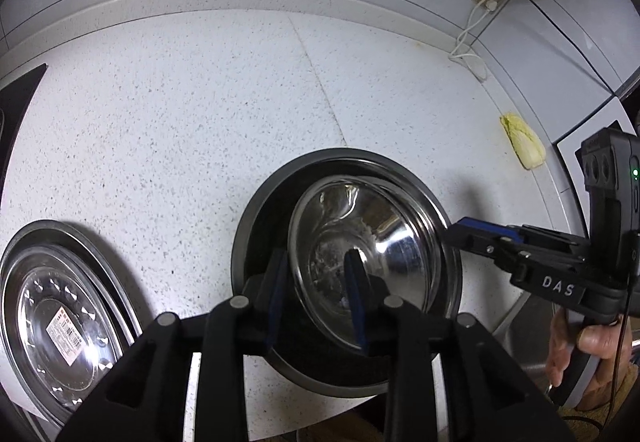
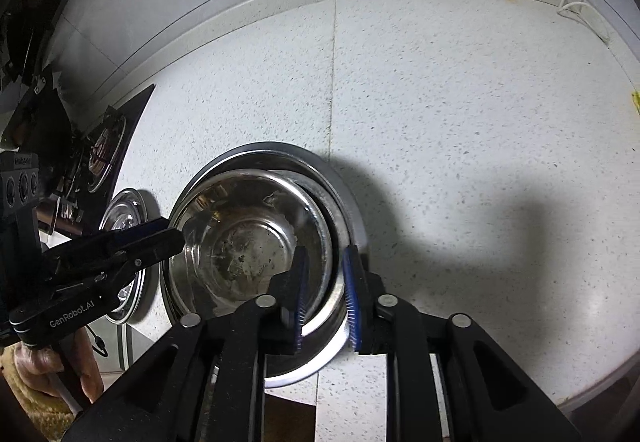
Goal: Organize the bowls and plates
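Your left claw (image 1: 316, 296) hangs over the near left rim of the small steel bowl (image 1: 372, 254), which sits tilted inside the larger, darker bowl (image 1: 256, 226) on the speckled white worktop (image 1: 180, 113). The claw's blue-padded fingers (image 1: 276, 294) stand apart, one outside the small bowl's rim and one over its inside; the rim runs between them and neither pad visibly presses on it, so this claw reads as parted and holding nothing.

Your right claw (image 2: 328, 294) straddles the right side of the same nested pair. Its left pad lies over the inside of the bowls, its right pad outside the big bowl's wall, and a gap shows on each side of the steel. It too is parted, with the rims between the fingers (image 2: 352, 298) but not clamped.

From the right wrist view, the small bowl (image 2: 244, 242) lies off-centre in the larger one (image 2: 344, 193), pushed toward the left.

A steel plate (image 1: 60, 326) with a barcode sticker rests on the worktop well to the left of the bowls, near the front edge. A pale yellow sponge (image 1: 522, 145) lies near the back right, and a white cable (image 1: 472, 41) trails down the tiled wall from a socket.
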Tool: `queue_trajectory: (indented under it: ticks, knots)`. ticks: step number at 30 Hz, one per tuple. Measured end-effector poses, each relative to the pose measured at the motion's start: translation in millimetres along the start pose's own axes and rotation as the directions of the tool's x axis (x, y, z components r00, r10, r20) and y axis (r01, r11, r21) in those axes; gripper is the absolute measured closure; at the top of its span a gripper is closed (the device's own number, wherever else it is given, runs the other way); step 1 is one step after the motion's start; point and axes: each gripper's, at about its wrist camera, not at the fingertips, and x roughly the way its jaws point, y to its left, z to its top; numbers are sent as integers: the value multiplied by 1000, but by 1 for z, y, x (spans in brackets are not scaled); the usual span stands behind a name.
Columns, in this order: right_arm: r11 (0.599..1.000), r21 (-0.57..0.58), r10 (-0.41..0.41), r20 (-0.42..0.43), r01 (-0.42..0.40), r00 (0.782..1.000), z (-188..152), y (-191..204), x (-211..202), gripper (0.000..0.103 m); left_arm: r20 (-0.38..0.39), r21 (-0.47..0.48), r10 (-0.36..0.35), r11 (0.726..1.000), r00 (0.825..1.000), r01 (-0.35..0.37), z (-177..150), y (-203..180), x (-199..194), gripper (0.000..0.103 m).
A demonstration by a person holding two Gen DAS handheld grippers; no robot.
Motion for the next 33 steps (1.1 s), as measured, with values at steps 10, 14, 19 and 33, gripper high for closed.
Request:
queue_trajectory:
  ticks: [10, 14, 19, 33]
  knots:
    - [1000, 27, -15, -18, 15, 1000, -5, -7, 4, 80, 18, 2, -2, 1000, 1000, 2, -6, 4, -8, 75]
    - [999, 31, -11, -14, 11, 1000, -4, -8, 2, 80, 43, 3, -1, 1000, 999, 1, -9, 4, -17, 75]
    - [999, 36, -8, -8, 8, 1000, -6, -9, -2, 70, 69, 11, 3, 1000, 998, -3, -12, 4, -29, 75]
    - [999, 29, -11, -22, 12, 1000, -11, -9, -1, 69, 53, -1, -1, 1000, 999, 1, -20, 5, -26, 75]
